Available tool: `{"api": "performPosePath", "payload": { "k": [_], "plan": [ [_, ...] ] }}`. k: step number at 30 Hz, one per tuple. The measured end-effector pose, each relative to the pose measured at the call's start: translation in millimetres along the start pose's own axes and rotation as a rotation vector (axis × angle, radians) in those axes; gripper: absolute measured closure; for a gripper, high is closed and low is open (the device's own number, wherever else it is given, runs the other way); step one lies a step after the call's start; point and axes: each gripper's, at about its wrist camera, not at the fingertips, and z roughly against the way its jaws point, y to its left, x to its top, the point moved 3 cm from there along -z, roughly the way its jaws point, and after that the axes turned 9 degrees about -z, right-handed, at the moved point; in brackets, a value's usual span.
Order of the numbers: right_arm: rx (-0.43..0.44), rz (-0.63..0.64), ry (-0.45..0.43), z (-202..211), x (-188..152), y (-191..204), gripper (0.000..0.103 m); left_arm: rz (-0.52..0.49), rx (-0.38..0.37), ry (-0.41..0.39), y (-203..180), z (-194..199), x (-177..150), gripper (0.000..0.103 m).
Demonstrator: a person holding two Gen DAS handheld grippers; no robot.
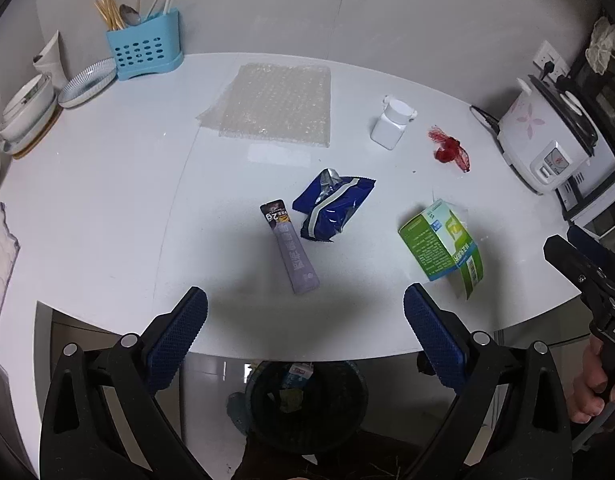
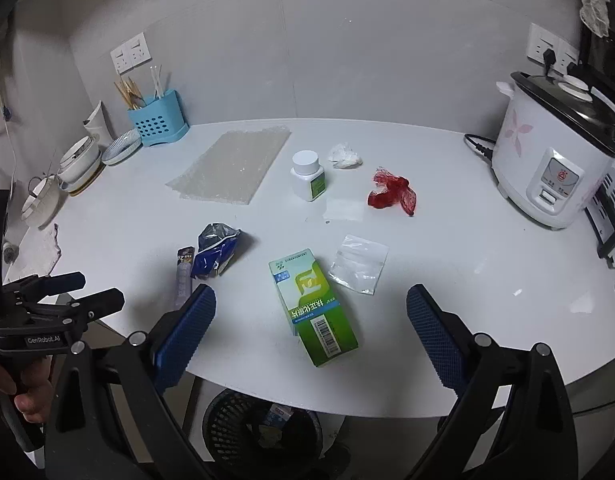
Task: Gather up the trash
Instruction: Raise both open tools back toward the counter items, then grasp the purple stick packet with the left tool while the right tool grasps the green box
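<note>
Left gripper point(image 1: 305, 312) is hovering over the near table edge, jaws spread wide, nothing in them; right gripper point(image 2: 311, 312) is doing the same, wide apart and empty. Purple sachet point(image 1: 291, 248) is lying flat just ahead of the left gripper, with the crumpled blue wrapper point(image 1: 333, 208) touching it on its right. Green carton point(image 2: 313, 304) is lying on its side between the right gripper's fingers, near the edge; clear plastic bag point(image 2: 359, 264) is sitting just beside it. Farther back: bubble wrap sheet point(image 1: 273, 106), white pill bottle point(image 2: 307, 176) standing upright, white crumpled wad point(image 2: 345, 156), red netting scrap point(image 2: 391, 194). Black trash bin point(image 1: 305, 404) is sitting on the floor below the table edge, already holding some scraps. White tabletop point(image 1: 107, 200) is backing onto a grey wall, blue utensil caddy point(image 1: 145, 50) and stacked dishes point(image 1: 27, 112) far left, rice cooker point(image 2: 555, 152) far right.
</note>
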Motion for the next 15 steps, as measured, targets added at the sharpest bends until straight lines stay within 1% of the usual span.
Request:
{"api": "performPosePath", "payload": {
  "k": [4, 6, 12, 13, 15],
  "plan": [
    [-0.042, 0.078, 0.028, -28.1, 3.8, 9.1, 0.011, 0.011, 0.007, 0.046, 2.4, -19.3, 6.3, 0.007],
    [-0.038, 0.101, 0.054, -41.5, 4.5, 12.9, 0.011, 0.008, 0.023, 0.064, 3.3, -30.3, 9.7, 0.007],
    [-0.014, 0.084, 0.158, -79.3, 4.4, 13.4, 0.011, 0.028, 0.057, 0.117, 15.4, -62.4, 16.6, 0.007],
    [-0.013, 0.084, 0.17, -83.5, 4.0, 14.0, 0.012, 0.03, 0.059, 0.126, 17.0, -67.7, 17.5, 0.007],
    [-0.037, 0.084, 0.202, -94.1, 3.5, 12.9, 0.019, 0.028, 0.062, 0.146, 18.8, -78.6, 18.9, 0.007]
  ]
}}
